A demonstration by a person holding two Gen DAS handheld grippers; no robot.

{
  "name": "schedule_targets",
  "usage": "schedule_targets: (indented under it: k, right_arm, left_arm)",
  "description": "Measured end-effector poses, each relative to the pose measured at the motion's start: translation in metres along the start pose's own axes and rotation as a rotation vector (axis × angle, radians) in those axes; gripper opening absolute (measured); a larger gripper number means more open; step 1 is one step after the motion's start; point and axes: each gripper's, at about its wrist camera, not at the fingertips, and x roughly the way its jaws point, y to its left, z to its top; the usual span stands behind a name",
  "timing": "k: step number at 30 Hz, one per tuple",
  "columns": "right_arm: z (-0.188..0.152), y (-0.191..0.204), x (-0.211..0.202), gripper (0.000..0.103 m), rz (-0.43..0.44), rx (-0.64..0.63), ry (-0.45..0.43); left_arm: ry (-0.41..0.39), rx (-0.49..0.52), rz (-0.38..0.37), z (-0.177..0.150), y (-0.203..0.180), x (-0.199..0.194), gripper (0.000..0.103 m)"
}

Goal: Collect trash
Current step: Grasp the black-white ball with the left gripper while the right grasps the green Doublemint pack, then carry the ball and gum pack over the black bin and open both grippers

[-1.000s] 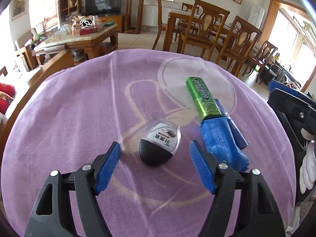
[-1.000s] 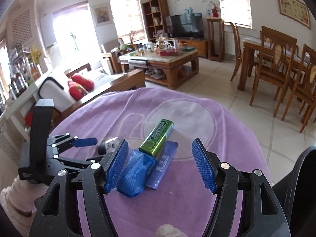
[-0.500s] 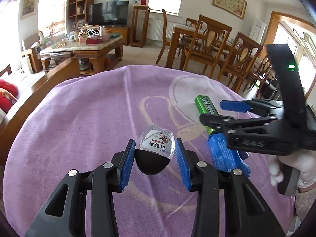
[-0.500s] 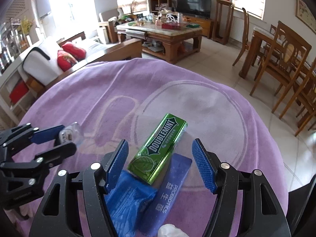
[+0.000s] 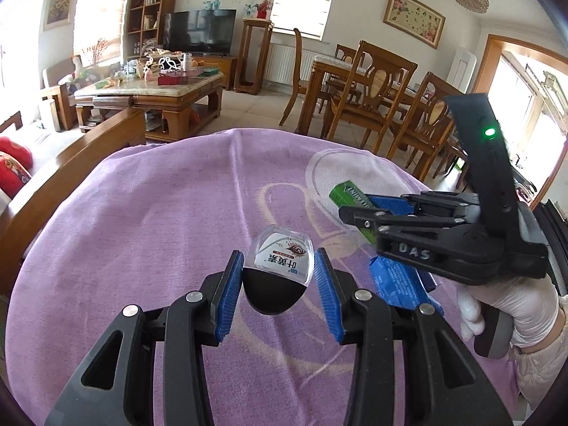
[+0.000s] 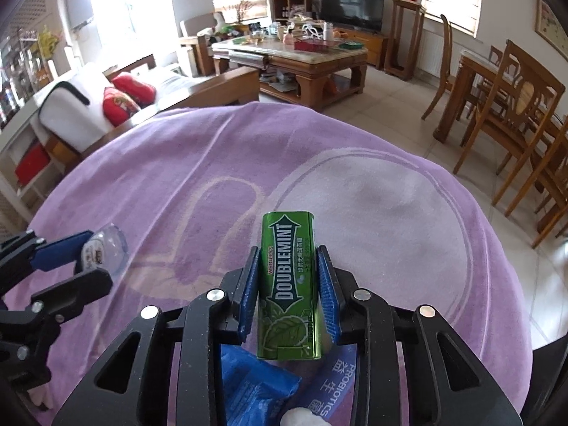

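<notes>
My left gripper [image 5: 278, 280] is shut on a small clear-and-black teardrop-shaped candy box [image 5: 278, 273] and holds it just above the purple tablecloth [image 5: 159, 220]. My right gripper [image 6: 288, 284] is shut on a green Doublemint gum pack [image 6: 289, 280], lifted a little off the cloth. Below it lie a crumpled blue wrapper [image 6: 255, 394] and a purple probiotics sachet [image 6: 333, 387]. The right gripper also shows in the left wrist view [image 5: 355, 209], with the blue wrapper [image 5: 397, 284] under it. The left gripper and candy box show at the left of the right wrist view [image 6: 96, 248].
The round table's edge falls away to tiled floor [image 6: 408, 99] on the far side. A wooden sofa arm [image 5: 88, 149] stands to the left, dining chairs [image 5: 376, 99] beyond to the right, and a coffee table [image 5: 152, 96] further back.
Both grippers closed: the left on the candy box, the right on the gum pack. Both items have lifted slightly off the cloth.
</notes>
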Motion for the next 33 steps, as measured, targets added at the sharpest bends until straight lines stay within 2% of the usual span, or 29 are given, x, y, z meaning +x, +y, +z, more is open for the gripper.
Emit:
schedule_targets:
  k: [7,10,13,17,23,33]
  right_arm:
    - [-0.009,-0.017,-0.083,0.031,0.063,0.079,-0.193]
    - [-0.026,-0.035,-0.123,0.031,0.089,0.112,-0.251]
    - [-0.049,-0.051,-0.164,0.031,0.081,0.145,-0.307]
    - [-0.085,-0.085,-0.216,0.031,0.033,0.194,-0.388]
    - [-0.147,-0.136,-0.283,0.032,-0.097,0.229,-0.493]
    - [-0.241,-0.241,-0.347,0.032,-0.217,0.378,-0.537]
  left_arm:
    - [-0.078,-0.013,-0.056,0.005,-0.006,-0.013,0.041]
    - [-0.106,0.012,-0.077,0.008,-0.023,-0.022,0.041]
    - [-0.139,0.035,-0.13,0.009,-0.054,-0.035,0.041]
    - [-0.179,0.087,-0.194,0.012,-0.105,-0.049,0.041]
    - [-0.216,0.17,-0.266,0.013,-0.187,-0.056,0.041]
    - [-0.188,0.303,-0.376,0.003,-0.308,-0.032,0.041]
